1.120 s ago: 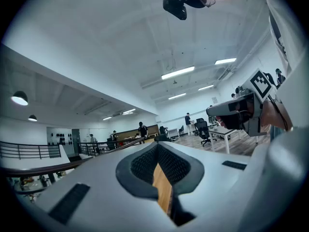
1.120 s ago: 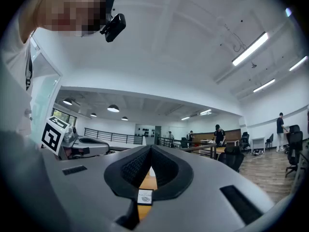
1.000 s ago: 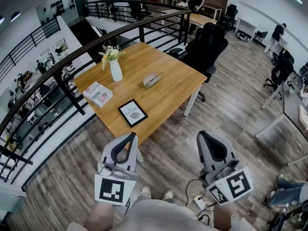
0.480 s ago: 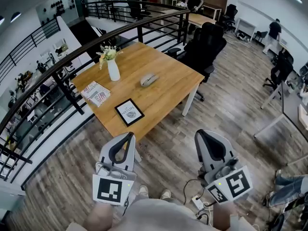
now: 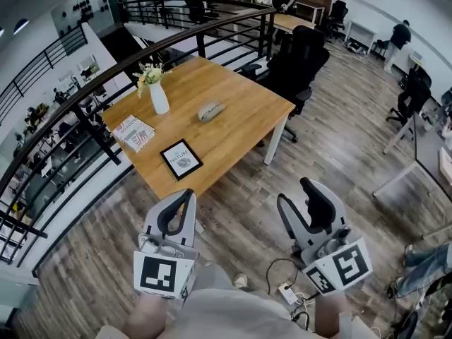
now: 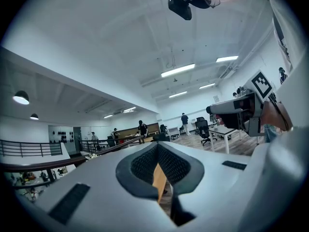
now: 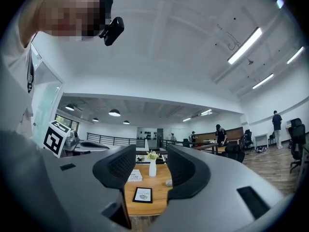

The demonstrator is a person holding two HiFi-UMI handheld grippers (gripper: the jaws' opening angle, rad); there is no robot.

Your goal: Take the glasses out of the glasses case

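Fingers of the right gripper (image 5: 293,191) are opening, nothing between them; those of the left gripper (image 5: 188,195) are together, empty. Open floor (image 5: 240,214) lies between both and the tabletop (image 5: 240,129), whose left edge runs along a railing (image 5: 83,104). The glasses case (image 5: 210,111) rests near the tabletop's middle.

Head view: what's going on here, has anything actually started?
A person stands on the wooden floor short of the table, a gripper in each hand. The left gripper is shut and empty. The right gripper has its fingers opening with nothing between them. The grey glasses case lies closed on the table, untouched, with a vase, a magazine and a framed picture also there. The task has not yet begun.
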